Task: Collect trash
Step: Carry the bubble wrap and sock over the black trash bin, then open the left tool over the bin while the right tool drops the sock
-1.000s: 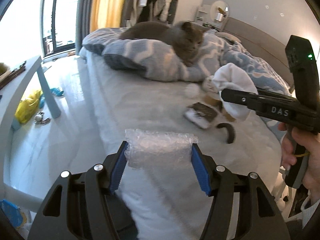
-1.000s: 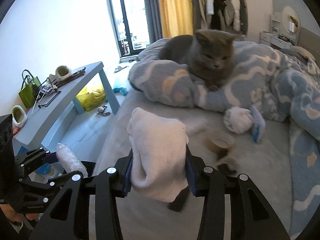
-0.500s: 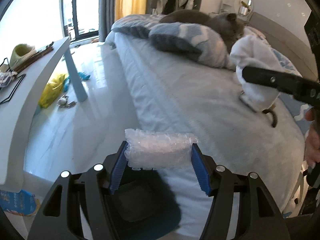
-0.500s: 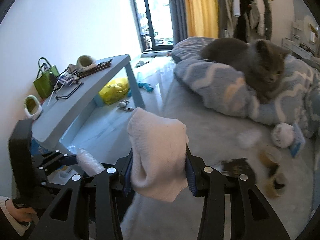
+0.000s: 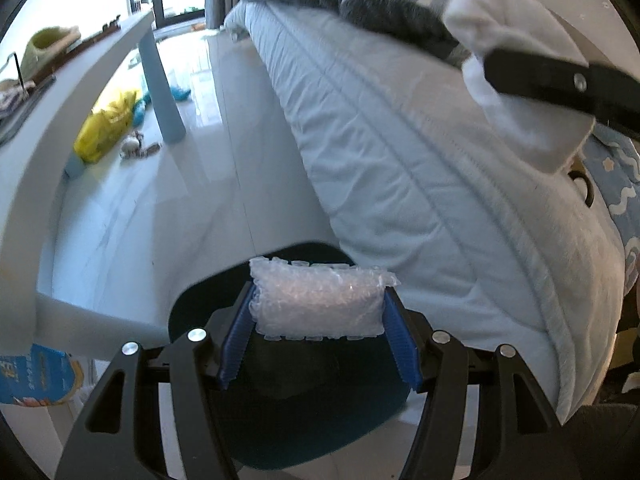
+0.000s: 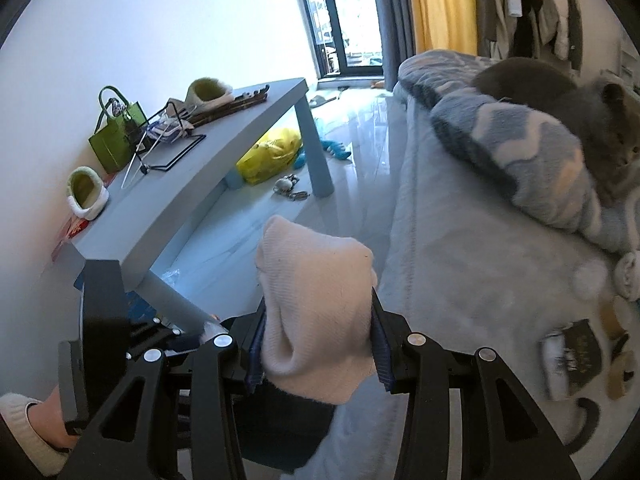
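Bed (image 5: 420, 168): pale blue quilted cover, filling the left-wrist view from 12 to 4 o'clock; in the right-wrist view it runs from 1 to 5 o'clock. Floor (image 5: 192, 184): glossy white tile between bed and bench. Bench (image 6: 208, 184): grey-blue, at 10 o'clock in the right-wrist view, carrying a green bag (image 6: 116, 136) and two green slippers. Blanket (image 6: 520, 152): blue-and-grey wave pattern, at 2 o'clock, with a grey cat (image 6: 568, 108) lying on it. Bin (image 5: 304, 412): dark, blue-sided, at 6 o'clock directly beneath the left gripper, beside the bed's edge. Yellow bag (image 6: 272, 154): on the floor under the bench. Sock (image 6: 316, 312): white, bunched, clamped between the blue pads of the right gripper (image 6: 316, 354); seen also at 2 o'clock in the left-wrist view. Bubble wrap (image 5: 320, 304): clear wad, clamped across its width by the left gripper (image 5: 318, 340), above the bin. Small items at 4 o'clock on the bed are blurred.
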`<state>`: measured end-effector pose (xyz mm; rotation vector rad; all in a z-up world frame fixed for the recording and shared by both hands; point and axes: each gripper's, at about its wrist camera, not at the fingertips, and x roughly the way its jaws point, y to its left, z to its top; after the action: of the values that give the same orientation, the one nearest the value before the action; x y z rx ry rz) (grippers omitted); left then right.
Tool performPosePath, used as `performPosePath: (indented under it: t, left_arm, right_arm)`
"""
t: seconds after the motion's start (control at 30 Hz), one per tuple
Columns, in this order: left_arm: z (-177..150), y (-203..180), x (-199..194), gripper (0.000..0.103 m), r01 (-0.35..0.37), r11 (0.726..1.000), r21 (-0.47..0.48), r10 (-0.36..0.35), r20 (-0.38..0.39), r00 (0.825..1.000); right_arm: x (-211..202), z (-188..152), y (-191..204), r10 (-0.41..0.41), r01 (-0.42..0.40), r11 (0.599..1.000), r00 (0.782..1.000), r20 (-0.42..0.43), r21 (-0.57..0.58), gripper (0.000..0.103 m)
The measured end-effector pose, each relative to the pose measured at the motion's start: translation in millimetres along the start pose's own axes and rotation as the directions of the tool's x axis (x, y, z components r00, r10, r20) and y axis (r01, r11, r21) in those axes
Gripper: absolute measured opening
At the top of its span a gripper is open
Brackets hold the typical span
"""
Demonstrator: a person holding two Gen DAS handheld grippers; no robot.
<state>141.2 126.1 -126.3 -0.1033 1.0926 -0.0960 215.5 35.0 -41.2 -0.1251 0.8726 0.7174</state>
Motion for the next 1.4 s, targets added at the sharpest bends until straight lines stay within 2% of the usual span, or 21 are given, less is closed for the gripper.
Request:
performPosePath:
  t: [0.23, 0.33, 0.5, 0.6, 0.7, 0.87, 1.1, 1.27, 1.4]
  left_arm:
    - [-19.3, 21.8, 24.6, 0.065, 0.032, 0.998, -0.055, -0.04, -0.146, 0.989]
    - [-25.4, 30.2, 29.2, 0.065, 0.041, 0.996, -0.076, -0.054, -0.174, 0.983]
    - [-27.6, 36.3, 30.8, 0.065, 0.049, 0.995, -0.087, -0.065, -0.194, 0.979]
    - [-28.9, 39.2, 30.8, 0.068, 0.058, 0.995, -0.086, -0.074, -0.194, 0.978]
    - [-30.4, 41.0, 30.5, 0.076, 0.072, 0.993, -0.088, -0.088, -0.195, 0.977]
    - [-33.4, 46.2, 29.1, 0.076, 0.065, 0.995, -0.075, -0.079, -0.202, 0.976]
    - [-33.8, 63.1, 9.4, 0.073, 0.026, 0.996, -0.091, -0.039, -0.14, 0.989]
    - [-27.3, 73.4, -16.4, 0.065, 0.001, 0.995, -0.095, -0.005, -0.037, 0.999]
    - [-21.9, 82.0, -33.0, 0.059, -0.005, 0.994, -0.113, 0.009, 0.038, 0.999]
  right_arm:
    - [29.4, -2.4, 17.0, 0.006, -0.006, 1.0, 0.997, -0.073, -0.004, 0.044]
    - [39.1, -4.8, 20.7, 0.005, -0.005, 1.0, 0.995, -0.098, -0.003, 0.044]
    - [51.8, -7.6, 23.5, 0.012, -0.011, 1.0, 0.991, -0.134, 0.006, 0.044]
    - [59.4, -8.8, 25.2, 0.014, -0.013, 1.0, 0.988, -0.153, 0.009, 0.044]
    - [69.3, -11.0, 27.2, 0.016, -0.014, 1.0, 0.984, -0.175, 0.014, 0.044]
    - [87.7, -16.3, 32.5, 0.015, -0.013, 1.0, 0.977, -0.211, 0.014, 0.044]
    - [109.8, -24.1, 39.8, -0.011, 0.01, 1.0, 0.966, -0.257, -0.005, 0.044]
    - [122.6, -29.9, 42.0, -0.022, 0.018, 1.0, 0.958, -0.285, -0.015, 0.044]
    - [132.8, -34.7, 45.2, -0.029, 0.023, 0.999, 0.952, -0.305, -0.026, 0.044]
